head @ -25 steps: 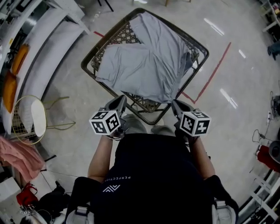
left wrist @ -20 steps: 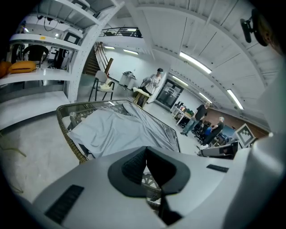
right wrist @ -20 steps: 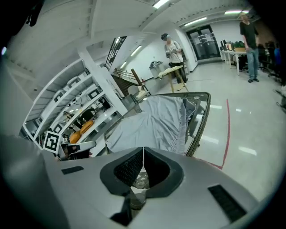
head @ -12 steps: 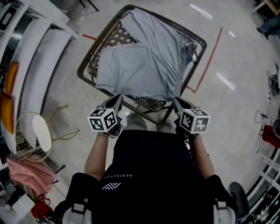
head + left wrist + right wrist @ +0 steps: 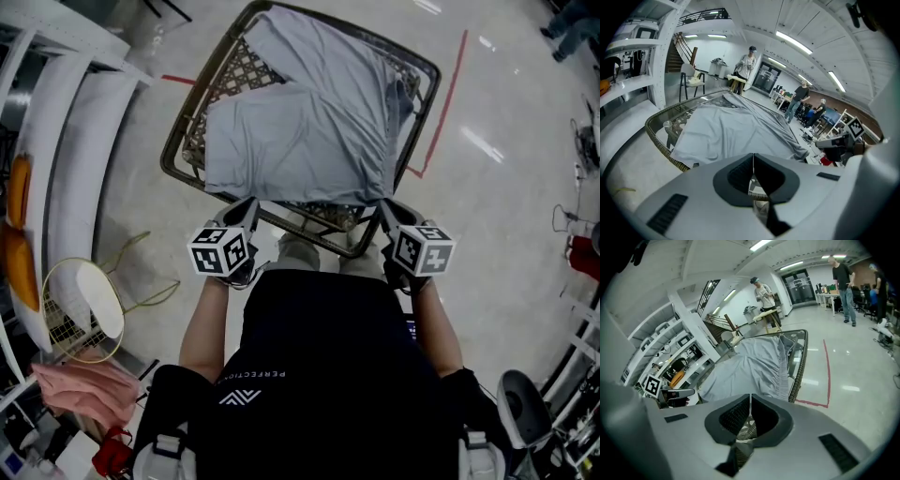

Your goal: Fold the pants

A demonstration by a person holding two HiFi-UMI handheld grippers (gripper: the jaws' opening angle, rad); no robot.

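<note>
Light grey pants (image 5: pixel 300 131) lie spread flat on a glass-topped table with a woven rim (image 5: pixel 178 141). The waistband is bunched at the right side. My left gripper (image 5: pixel 249 204) is at the pants' near edge, towards its left end, and is shut. My right gripper (image 5: pixel 384 206) is at the near right corner, also shut. In the left gripper view the jaws (image 5: pixel 753 161) meet in a thin line just short of the cloth (image 5: pixel 736 131). In the right gripper view the jaws (image 5: pixel 750 401) are closed below the pants (image 5: pixel 750 366). I see no cloth between either pair.
White shelving (image 5: pixel 56 122) runs along the left. A round wire stool (image 5: pixel 84 309) and a pink cloth (image 5: pixel 80 389) are at the lower left. Red floor tape (image 5: pixel 441 103) runs right of the table. People stand far behind (image 5: pixel 843 282).
Both grippers have come down closer to the table's near rim, the left one further. The head view has shifted, so the table sits higher in the picture.
</note>
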